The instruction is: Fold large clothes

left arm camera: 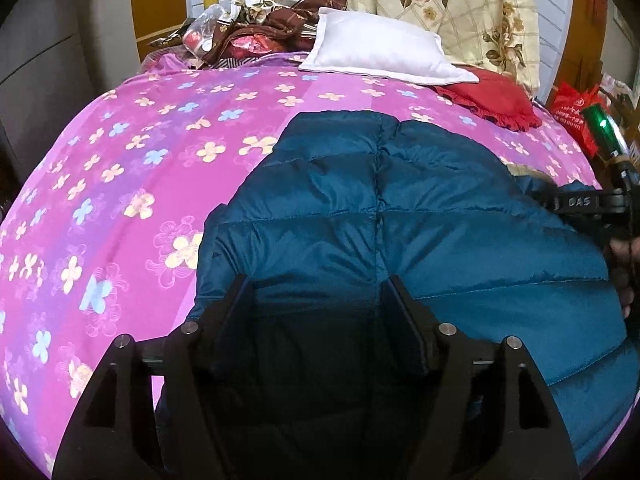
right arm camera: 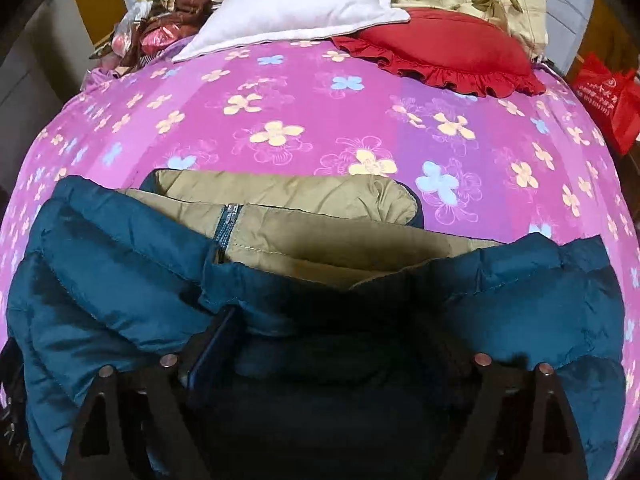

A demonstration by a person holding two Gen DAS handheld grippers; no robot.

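A teal quilted down jacket lies flat on a pink flowered bedsheet. My left gripper stands open low over its near left part, fingers spread, with the fabric lying under them. In the right wrist view the jacket shows its collar end, with tan lining and a zipper exposed. My right gripper is open right above the collar. Puffy teal fabric bulges between its jaws, and its right finger is lost in shadow. A person's hand holds the right device at the frame's right edge.
A white pillow and a red ruffled cushion lie at the far end of the sheet. Behind them are a rose-print quilt and a brown patterned heap. A red bag stands beside the bed on the right.
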